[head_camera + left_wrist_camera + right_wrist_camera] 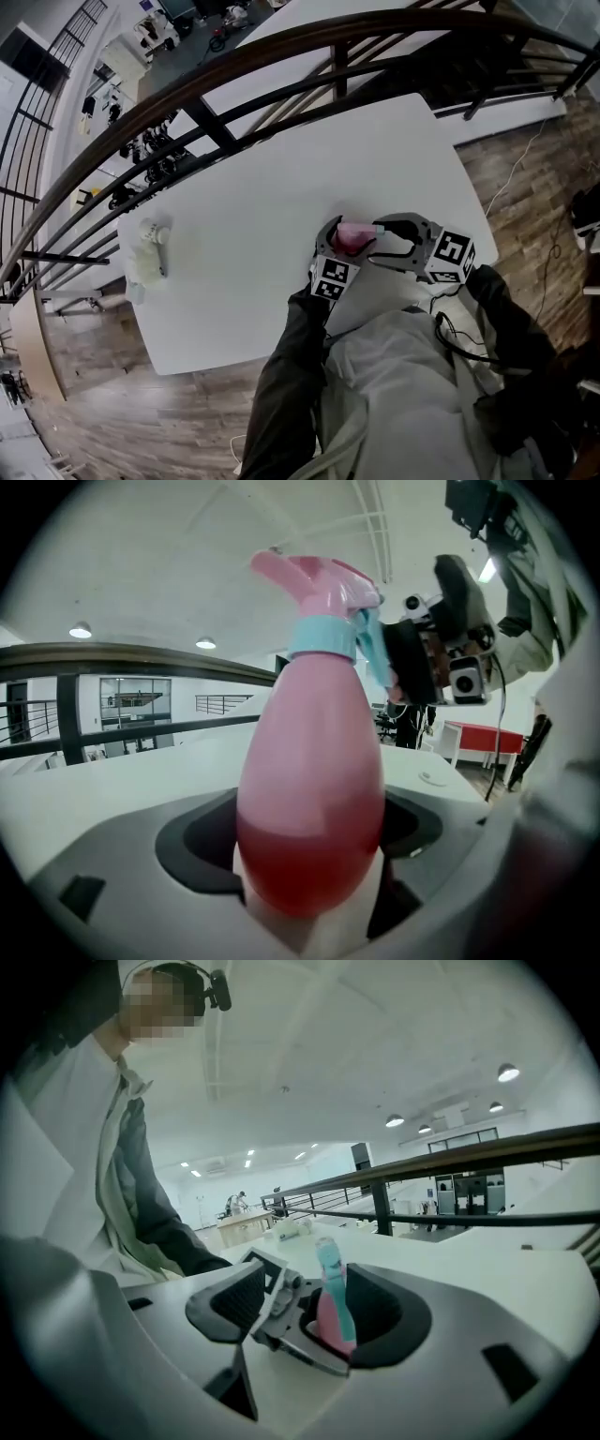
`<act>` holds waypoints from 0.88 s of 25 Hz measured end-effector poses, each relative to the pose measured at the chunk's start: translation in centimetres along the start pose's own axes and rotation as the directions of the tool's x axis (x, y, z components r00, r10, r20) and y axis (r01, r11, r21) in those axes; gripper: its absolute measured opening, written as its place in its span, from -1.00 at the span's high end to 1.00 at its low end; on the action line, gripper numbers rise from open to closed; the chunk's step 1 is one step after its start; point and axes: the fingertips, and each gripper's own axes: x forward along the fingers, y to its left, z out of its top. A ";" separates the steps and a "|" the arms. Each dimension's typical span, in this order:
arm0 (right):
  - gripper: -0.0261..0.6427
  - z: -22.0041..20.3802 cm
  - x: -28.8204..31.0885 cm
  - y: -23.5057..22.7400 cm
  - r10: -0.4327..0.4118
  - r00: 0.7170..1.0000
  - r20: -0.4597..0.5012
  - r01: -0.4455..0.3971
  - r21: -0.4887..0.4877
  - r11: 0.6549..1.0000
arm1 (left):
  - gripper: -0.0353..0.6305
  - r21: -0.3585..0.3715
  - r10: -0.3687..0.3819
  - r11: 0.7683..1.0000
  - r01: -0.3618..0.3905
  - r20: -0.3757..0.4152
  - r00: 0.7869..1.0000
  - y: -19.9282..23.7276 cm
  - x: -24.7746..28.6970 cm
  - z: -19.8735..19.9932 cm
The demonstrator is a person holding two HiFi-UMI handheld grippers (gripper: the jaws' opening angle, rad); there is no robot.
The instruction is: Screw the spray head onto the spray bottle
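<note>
A pink spray bottle [353, 234] stands near the front edge of the white table [244, 234]. My left gripper [345, 247] is shut on its lower body [309, 799]. The pink spray head [323, 583] sits on the neck with a teal collar and trigger. My right gripper [377, 241] reaches in from the right at head height with its jaws apart. In the right gripper view the teal trigger [333, 1279] stands between the pads, close to the right one and well off the left one. From the left gripper view, one dark pad [405, 672] lies beside the trigger.
A white bundle [148, 251] lies on the table's far left. A dark curved railing [234, 66] runs behind the table. Wooden floor with a thin cable [511, 178] lies to the right. The person's sleeves and pale jacket fill the bottom of the head view.
</note>
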 end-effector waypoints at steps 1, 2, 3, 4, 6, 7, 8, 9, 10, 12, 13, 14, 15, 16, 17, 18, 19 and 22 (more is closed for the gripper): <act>0.12 -0.2 0.0 1.1 0.013 1.000 -0.002 -0.013 0.026 1.000 | -0.40 0.001 0.001 1.000 -0.001 -0.001 1.000 0.0 0.0 0.0; 0.12 -0.3 0.2 2.3 0.034 0.999 -0.004 -0.034 0.047 0.998 | -0.40 0.002 0.001 1.000 -0.001 -0.001 1.000 -0.1 0.0 0.0; 0.12 -0.3 0.8 3.5 0.057 0.998 -0.002 -0.057 0.061 0.996 | -0.40 0.003 0.002 1.000 -0.002 -0.001 1.000 -0.1 -0.1 0.0; 0.12 0.0 1.7 4.4 0.077 0.997 0.007 -0.077 0.066 0.995 | -0.40 0.004 0.003 1.000 -0.003 -0.001 1.000 0.0 -0.1 0.1; 0.12 0.7 3.9 5.2 0.095 0.995 0.034 -0.097 0.051 0.994 | -0.40 0.004 0.007 1.000 -0.007 -0.001 1.000 0.2 -0.3 0.4; 0.12 1.0 4.8 5.3 0.099 0.994 0.041 -0.101 0.034 0.994 | -0.40 0.003 0.008 1.000 -0.008 -0.002 1.000 0.3 -0.4 0.5; 0.12 1.2 5.2 5.3 0.106 0.994 0.041 -0.107 0.012 0.994 | -0.40 0.001 0.008 1.000 -0.008 -0.003 1.000 0.3 -0.5 0.5; 0.12 1.4 5.0 5.4 0.113 0.993 0.040 -0.112 -0.017 0.994 | -0.40 -0.001 0.007 1.000 -0.007 -0.004 1.000 0.3 -0.5 0.4; 0.16 1.9 4.1 5.4 0.110 0.993 0.050 -0.107 -0.049 0.993 | -0.40 -0.002 0.003 1.000 -0.003 -0.004 1.000 0.2 -0.4 0.3; 0.49 3.7 1.3 4.5 0.039 0.994 0.105 -0.027 -0.108 0.994 | -0.40 0.000 -0.005 1.000 0.005 -0.002 1.000 0.0 -0.1 0.1; 0.55 4.6 0.0 3.3 -0.031 0.991 0.128 0.048 -0.131 0.990 | -0.40 0.002 -0.009 1.000 0.009 0.000 1.000 -0.1 0.0 0.0; 0.55 5.1 -0.8 1.7 -0.104 0.986 0.127 0.124 -0.159 0.979 | -0.40 0.002 -0.013 1.000 0.012 0.003 1.000 -0.1 0.1 -0.2; 0.55 4.9 -1.0 0.1 -0.159 0.982 0.100 0.176 -0.195 0.965 | -0.40 0.003 -0.017 1.000 0.017 0.005 1.000 -0.2 0.2 -0.3; 0.55 4.3 -0.6 -1.2 -0.181 0.982 0.055 0.189 -0.234 0.954 | -0.40 0.005 -0.021 1.000 0.021 0.005 1.000 -0.3 0.3 -0.4; 0.47 3.5 0.2 -2.0 -0.170 0.985 0.007 0.166 -0.268 0.949 | -0.40 0.006 -0.024 1.000 0.024 0.004 1.000 -0.3 0.2 -0.4; 0.38 2.7 1.2 -2.3 -0.140 0.990 -0.035 0.123 -0.296 0.947 | -0.40 0.007 -0.026 1.000 0.026 0.002 1.000 -0.4 0.1 -0.2; 0.38 2.0 2.0 -2.2 -0.107 0.992 -0.067 0.081 -0.315 0.946 | -0.40 0.008 -0.026 1.000 0.026 0.000 1.000 -0.4 0.0 0.0; 0.38 1.0 2.4 -1.5 -0.080 0.992 -0.101 0.045 -0.315 0.948 | -0.40 0.009 -0.027 1.000 0.027 -0.002 1.000 -0.4 -0.1 0.2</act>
